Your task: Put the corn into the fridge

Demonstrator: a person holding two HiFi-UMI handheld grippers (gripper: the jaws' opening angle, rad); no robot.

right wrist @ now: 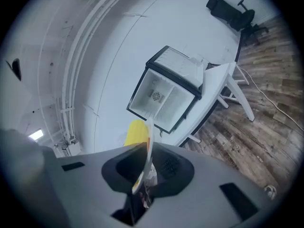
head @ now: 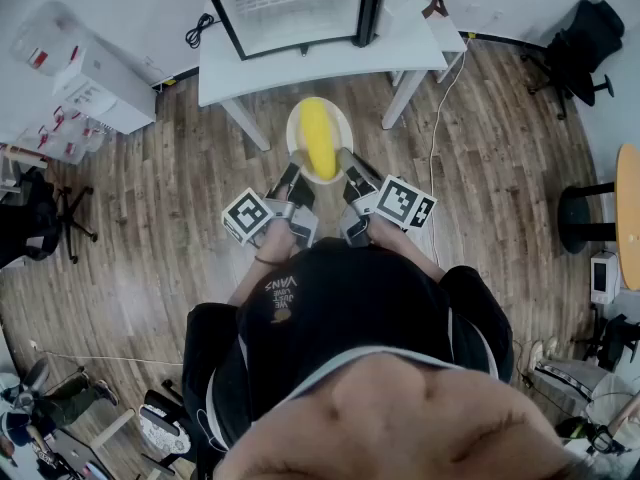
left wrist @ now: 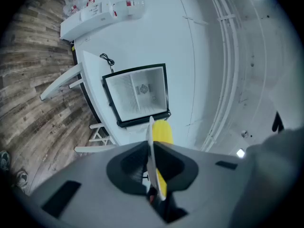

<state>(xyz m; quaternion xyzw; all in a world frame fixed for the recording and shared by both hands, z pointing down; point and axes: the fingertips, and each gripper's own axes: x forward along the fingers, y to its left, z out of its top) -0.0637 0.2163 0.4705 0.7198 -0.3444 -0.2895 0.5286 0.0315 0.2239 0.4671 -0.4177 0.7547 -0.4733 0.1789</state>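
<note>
A yellow ear of corn (head: 318, 138) lies on a small white plate (head: 296, 121) held in the air in front of me. My left gripper (head: 296, 160) is shut on the plate's left rim, and my right gripper (head: 346, 158) is shut on its right rim. In the left gripper view the plate (left wrist: 151, 148) shows edge-on between the jaws, with the corn (left wrist: 164, 132) beyond it. The right gripper view shows the same plate (right wrist: 147, 148) and corn (right wrist: 136, 132). The open white fridge (head: 290, 3) stands ahead on a white table (head: 320, 56); it is also seen as fridge (left wrist: 137, 95) and fridge (right wrist: 164, 96).
The floor is wood plank. White storage units (head: 95, 83) stand at the left. A black office chair (head: 578, 53) is at the back right, with a black stool (head: 585, 213) and a round wooden tabletop (head: 630, 213) at the right. A cable (head: 435, 138) runs down from the table.
</note>
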